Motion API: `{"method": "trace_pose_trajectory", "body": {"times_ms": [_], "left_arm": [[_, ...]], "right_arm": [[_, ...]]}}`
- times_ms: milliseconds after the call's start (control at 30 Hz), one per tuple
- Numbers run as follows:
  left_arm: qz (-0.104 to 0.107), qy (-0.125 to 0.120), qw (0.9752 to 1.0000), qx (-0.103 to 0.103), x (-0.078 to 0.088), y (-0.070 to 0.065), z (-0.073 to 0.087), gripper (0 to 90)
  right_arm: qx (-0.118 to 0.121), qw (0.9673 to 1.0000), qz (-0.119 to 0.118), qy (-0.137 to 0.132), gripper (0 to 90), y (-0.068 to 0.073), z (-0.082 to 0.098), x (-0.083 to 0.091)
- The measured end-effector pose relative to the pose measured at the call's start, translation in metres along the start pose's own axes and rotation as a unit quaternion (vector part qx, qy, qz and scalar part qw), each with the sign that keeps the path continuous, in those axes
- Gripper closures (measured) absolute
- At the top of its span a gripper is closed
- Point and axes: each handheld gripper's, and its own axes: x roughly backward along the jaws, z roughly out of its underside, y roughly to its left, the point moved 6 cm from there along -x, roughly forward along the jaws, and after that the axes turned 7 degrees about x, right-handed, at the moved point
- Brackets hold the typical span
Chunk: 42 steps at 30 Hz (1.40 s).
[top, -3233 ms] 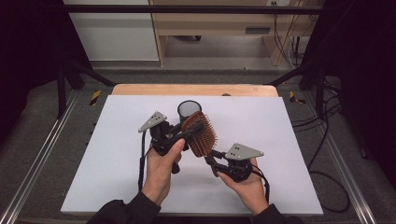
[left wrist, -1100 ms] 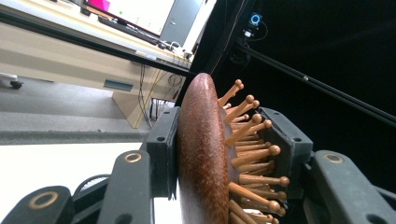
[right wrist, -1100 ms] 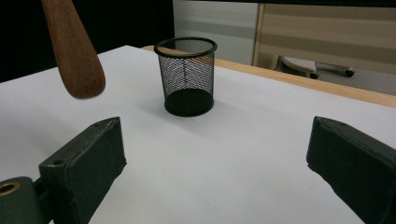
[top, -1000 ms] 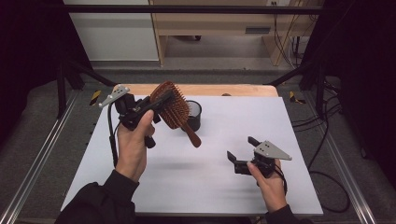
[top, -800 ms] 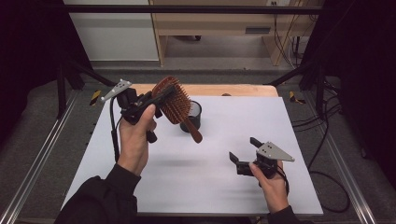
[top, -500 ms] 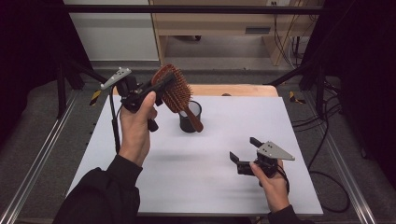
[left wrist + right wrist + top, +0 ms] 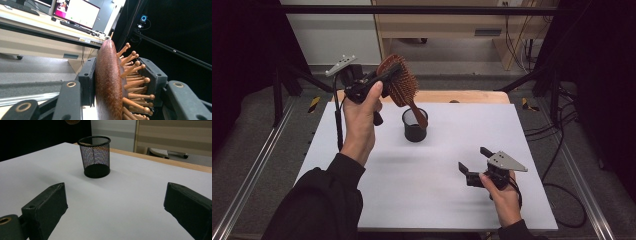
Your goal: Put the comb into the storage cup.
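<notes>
A brown wooden hairbrush (image 7: 403,85) is raised above the table's far side, its handle slanting down over a black mesh cup (image 7: 415,125). My left gripper (image 7: 393,72) is shut on the brush head; in the left gripper view the pads clamp the smooth back and the bristle side of the hairbrush (image 7: 110,82). My right gripper (image 7: 473,160) rests low at the near right of the white tabletop (image 7: 422,180), open with nothing between its fingers. In the right gripper view the mesh cup (image 7: 96,156) stands upright ahead of those open jaws, and the cup looks empty.
A wooden strip (image 7: 472,97) runs along the table's far edge. Metal frame rails (image 7: 257,165) flank both sides, with cables (image 7: 567,150) on the floor at the right. A desk with monitors (image 7: 75,12) stands beyond in the left gripper view.
My left hand has lifted the hairbrush higher and carried it right, so the handle now hangs over the mesh cup. The right hand has stayed in place.
</notes>
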Motion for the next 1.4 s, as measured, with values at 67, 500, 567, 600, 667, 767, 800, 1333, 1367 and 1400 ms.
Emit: {"method": "trace_pose_trajectory", "body": {"times_ms": [67, 500, 567, 600, 667, 767, 800, 1333, 1367, 1400], "left_arm": [[0.0, -0.002, 1.0, 0.003, -0.001, 0.002, -0.001, 51.8], [-0.008, -0.005, 1.0, 0.001, 0.001, 0.009, -0.007, 51.7], [-0.009, -0.004, 0.9999, 0.001, 0.0, 0.01, -0.007, 51.7], [-0.009, -0.004, 0.9999, 0.0, 0.0, 0.01, -0.007, 51.7], [-0.01, -0.001, 0.9999, -0.002, -0.001, 0.01, -0.006, 51.7], [-0.013, 0.0, 0.9999, -0.009, -0.002, 0.01, -0.007, 51.7], [-0.015, -0.001, 0.9998, -0.012, -0.003, 0.011, -0.008, 51.7], [-0.025, 0.011, 0.9988, -0.041, -0.036, 0.032, -0.001, 51.7], [-0.025, 0.011, 0.9987, -0.043, -0.036, 0.032, -0.001, 51.6], [-0.024, 0.012, 0.9986, -0.046, -0.038, 0.031, -0.001, 51.6]], "right_arm": [[0.0, 1.0, -0.002, 0.003, 4.8, 0.0, 0.001, -0.001], [0.0, 1.0, 0.0, 0.002, 4.8, -0.001, 0.001, 0.0], [0.0, 1.0, -0.001, 0.001, 4.8, -0.001, 0.001, 0.0], [-0.001, 1.0, -0.001, 0.0, 4.8, -0.001, 0.001, 0.0], [-0.001, 1.0, -0.002, -0.001, 4.7, -0.001, 0.001, 0.0], [-0.005, 1.0, -0.003, -0.002, 4.6, -0.001, 0.001, 0.0], [-0.004, 1.0, -0.003, -0.002, 4.6, -0.001, 0.001, 0.0], [-0.003, 1.0, -0.006, -0.003, 4.7, 0.0, 0.002, -0.002], [-0.003, 1.0, -0.004, -0.003, 4.7, -0.001, 0.002, -0.002], [-0.003, 1.0, -0.004, -0.003, 4.7, -0.002, 0.002, -0.002]]}}
